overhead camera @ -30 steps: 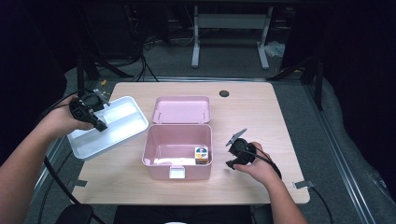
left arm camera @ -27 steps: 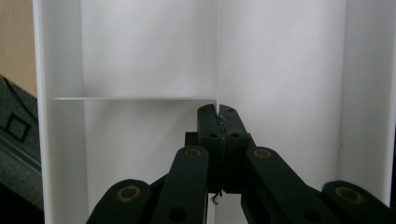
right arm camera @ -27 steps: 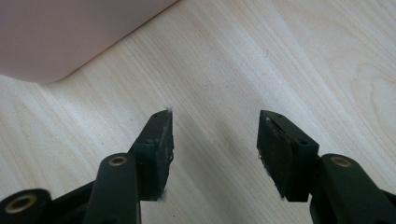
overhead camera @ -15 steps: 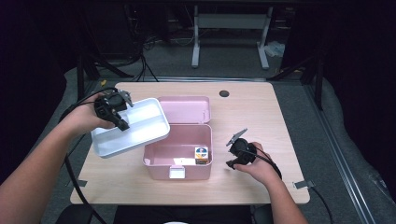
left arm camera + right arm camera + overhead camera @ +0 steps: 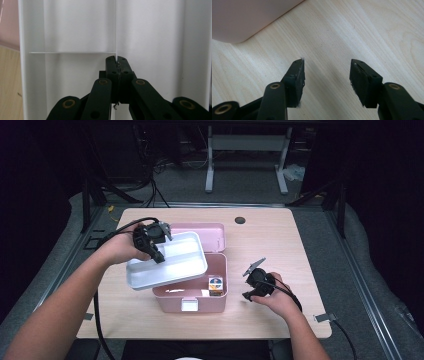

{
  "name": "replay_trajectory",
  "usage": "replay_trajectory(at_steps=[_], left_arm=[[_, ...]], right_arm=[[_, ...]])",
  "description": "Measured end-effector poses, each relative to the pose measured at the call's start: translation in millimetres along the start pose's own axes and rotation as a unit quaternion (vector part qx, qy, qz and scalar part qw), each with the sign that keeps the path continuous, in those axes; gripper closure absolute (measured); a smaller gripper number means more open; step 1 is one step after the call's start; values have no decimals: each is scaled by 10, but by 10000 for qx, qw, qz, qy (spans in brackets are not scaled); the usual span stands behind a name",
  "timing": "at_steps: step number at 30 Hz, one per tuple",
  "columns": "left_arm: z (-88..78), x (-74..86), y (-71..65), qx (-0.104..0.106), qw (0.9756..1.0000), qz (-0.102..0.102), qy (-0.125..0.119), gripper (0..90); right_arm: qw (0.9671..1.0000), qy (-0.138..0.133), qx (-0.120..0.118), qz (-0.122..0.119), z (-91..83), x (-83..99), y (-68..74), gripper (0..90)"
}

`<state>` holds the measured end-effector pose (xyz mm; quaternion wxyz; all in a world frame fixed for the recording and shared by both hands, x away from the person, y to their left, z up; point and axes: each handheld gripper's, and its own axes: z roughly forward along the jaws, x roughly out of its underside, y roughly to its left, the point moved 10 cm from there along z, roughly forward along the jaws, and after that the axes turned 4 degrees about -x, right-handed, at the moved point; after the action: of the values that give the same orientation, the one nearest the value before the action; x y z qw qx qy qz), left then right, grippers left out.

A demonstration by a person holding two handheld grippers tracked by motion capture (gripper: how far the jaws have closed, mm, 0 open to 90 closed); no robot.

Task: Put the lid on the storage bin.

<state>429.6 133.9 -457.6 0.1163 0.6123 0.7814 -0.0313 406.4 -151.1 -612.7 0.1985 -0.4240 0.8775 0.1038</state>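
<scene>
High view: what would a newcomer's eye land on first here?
The white tray, held tilted over the open pink box at table centre, its thin divider pinched by the left gripper. Next, the small colourful cube inside the box's right end, and the right gripper open above bare wood beside it.

The tray [image 5: 172,262] is hanging over the left half of the open box [image 5: 192,295], which is sitting mid-table [image 5: 280,235]. A small cube [image 5: 215,285] is lying inside, at the box's right. The right gripper [image 5: 248,282] is resting right of the box.
</scene>
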Motion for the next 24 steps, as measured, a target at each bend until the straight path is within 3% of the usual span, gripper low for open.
replay_trajectory(at_steps=[6,16,24], left_arm=[[90,-154,-67,85,9997,198,69,897],[193,-351,-155,194,9986,486,-12,897],[264,-437,-206,235,9979,598,-34,897]], right_arm=[[10000,-44,-15,48,-10,9,5,456],[10000,-41,14,54,-17,36,-3,457],[10000,-60,-9,58,-15,35,-3,458]])
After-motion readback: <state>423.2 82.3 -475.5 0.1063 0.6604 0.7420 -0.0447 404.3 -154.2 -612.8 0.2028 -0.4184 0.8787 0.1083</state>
